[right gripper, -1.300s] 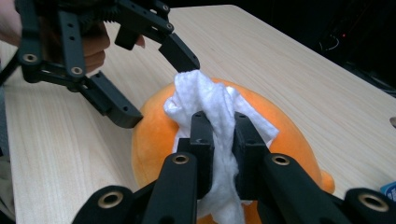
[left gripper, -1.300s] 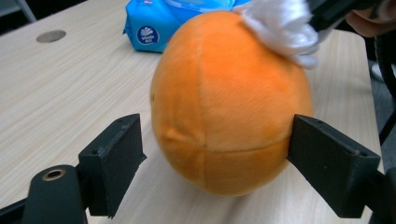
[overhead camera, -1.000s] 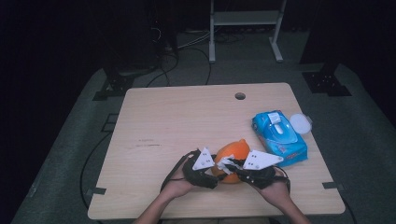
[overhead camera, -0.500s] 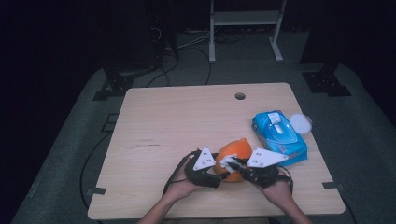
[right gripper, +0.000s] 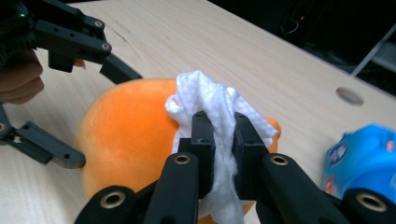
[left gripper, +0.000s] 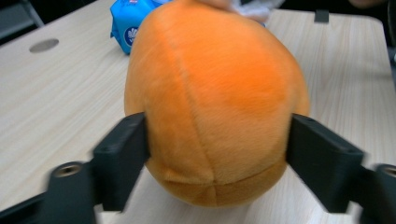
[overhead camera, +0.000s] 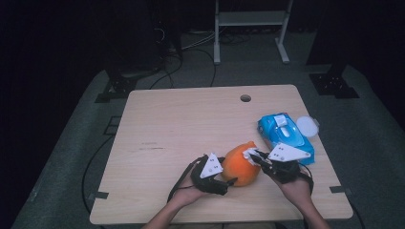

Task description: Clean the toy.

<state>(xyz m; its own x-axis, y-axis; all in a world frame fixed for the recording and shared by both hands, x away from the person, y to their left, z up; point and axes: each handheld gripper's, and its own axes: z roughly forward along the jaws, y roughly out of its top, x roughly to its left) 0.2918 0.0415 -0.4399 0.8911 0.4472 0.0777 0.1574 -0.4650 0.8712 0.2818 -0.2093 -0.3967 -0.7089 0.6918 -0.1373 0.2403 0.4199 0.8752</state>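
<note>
Two grippers meet at your orange plush toy [overhead camera: 240, 164], lying near the wooden table's [overhead camera: 191, 124] front edge beside the blue wipes pack [overhead camera: 285, 134]. Your left gripper [left gripper: 217, 151] clamps the toy's sides; your right gripper [right gripper: 219, 135] pinches a white wipe [right gripper: 215, 105] against it.

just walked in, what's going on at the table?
A person is working a two-jaw gripper in each hand near the front edge of the light wooden table. The left gripper has its jaws on both sides of a round orange plush toy, holding it. The right gripper is shut on a crumpled white wipe pressed against the toy's top. A blue wipes pack lies to the right, beside a white round lid.
</note>
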